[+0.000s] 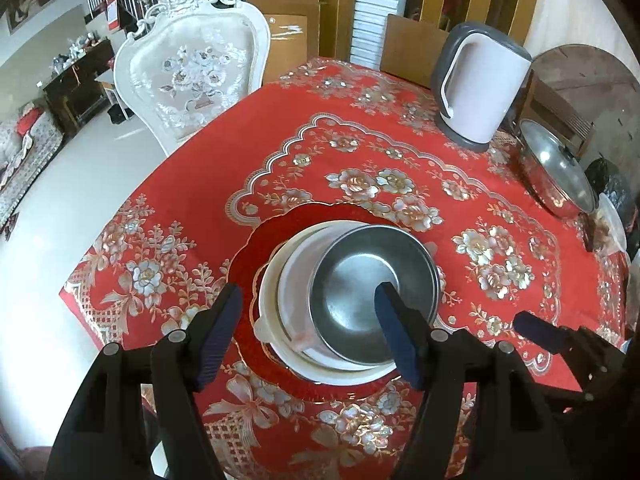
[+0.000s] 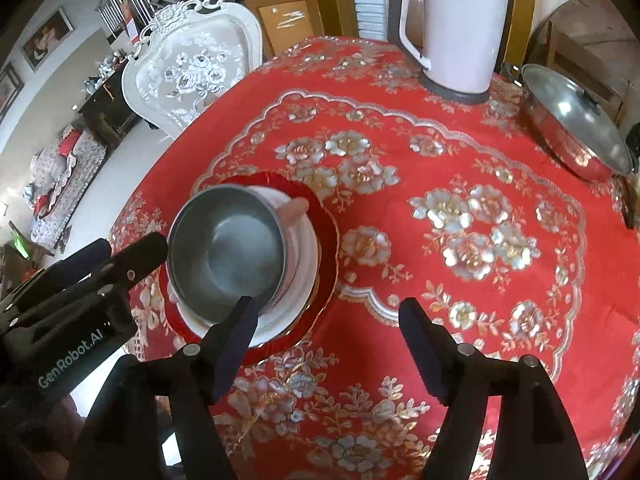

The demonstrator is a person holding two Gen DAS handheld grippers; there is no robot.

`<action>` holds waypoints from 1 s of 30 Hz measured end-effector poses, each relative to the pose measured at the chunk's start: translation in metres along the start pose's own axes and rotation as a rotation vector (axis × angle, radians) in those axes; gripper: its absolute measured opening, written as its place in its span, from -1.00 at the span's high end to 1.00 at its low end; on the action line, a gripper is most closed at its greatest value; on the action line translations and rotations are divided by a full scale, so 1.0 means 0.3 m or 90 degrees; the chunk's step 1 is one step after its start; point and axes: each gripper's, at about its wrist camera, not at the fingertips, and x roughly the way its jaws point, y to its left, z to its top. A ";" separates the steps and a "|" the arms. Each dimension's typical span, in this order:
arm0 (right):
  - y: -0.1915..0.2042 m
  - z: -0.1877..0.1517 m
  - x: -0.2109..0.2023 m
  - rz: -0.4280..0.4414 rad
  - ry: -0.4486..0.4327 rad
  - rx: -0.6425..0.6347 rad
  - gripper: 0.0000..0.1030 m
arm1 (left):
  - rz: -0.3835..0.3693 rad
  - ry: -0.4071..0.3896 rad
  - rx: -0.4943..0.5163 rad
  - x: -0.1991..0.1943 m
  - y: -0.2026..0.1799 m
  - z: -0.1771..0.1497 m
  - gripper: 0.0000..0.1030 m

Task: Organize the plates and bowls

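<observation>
A stack of dishes sits near the middle-left of the tabletop (image 1: 500,216), which is covered by a red cloth with silver and gold flowers. At the bottom lies a red plate (image 1: 256,248) with a scalloped gold edge. On it rests a white plate (image 1: 276,344), and on that a white bowl (image 1: 296,276) with a small lug handle at its rim. Nested in the white bowl is a metal bowl (image 1: 360,280), grey and dull inside, holding nothing that can be seen; it sits a little off-centre in the white one.

The left hand-held gripper (image 1: 308,336) hangs over the stack with its jaws wide apart; one dark blue finger (image 1: 400,340) overlaps the metal bowl's rim in the view, though whether it touches is hard to say. The right hand-held gripper (image 2: 328,344) is also spread apart and holds nothing, just to the right of the stack above bare cloth.

At the far side of the tabletop stands a white and grey kettle (image 2: 452,32), and near it, at the right edge, a steel pan with a glass lid (image 2: 576,124). A white ornate chair (image 1: 192,68) stands behind the tabletop.
</observation>
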 end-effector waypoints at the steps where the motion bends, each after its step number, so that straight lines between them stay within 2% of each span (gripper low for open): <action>1: 0.002 -0.005 0.003 -0.002 0.002 -0.001 -0.45 | 0.005 0.000 0.002 -0.002 -0.005 -0.007 -0.32; 16: 0.028 -0.014 0.012 -0.024 0.002 -0.003 -0.47 | 0.023 -0.014 0.023 -0.012 -0.009 -0.027 -0.33; 30: 0.074 -0.016 0.033 -0.015 0.010 -0.019 -0.47 | 0.038 -0.007 0.051 0.000 -0.008 -0.015 -0.33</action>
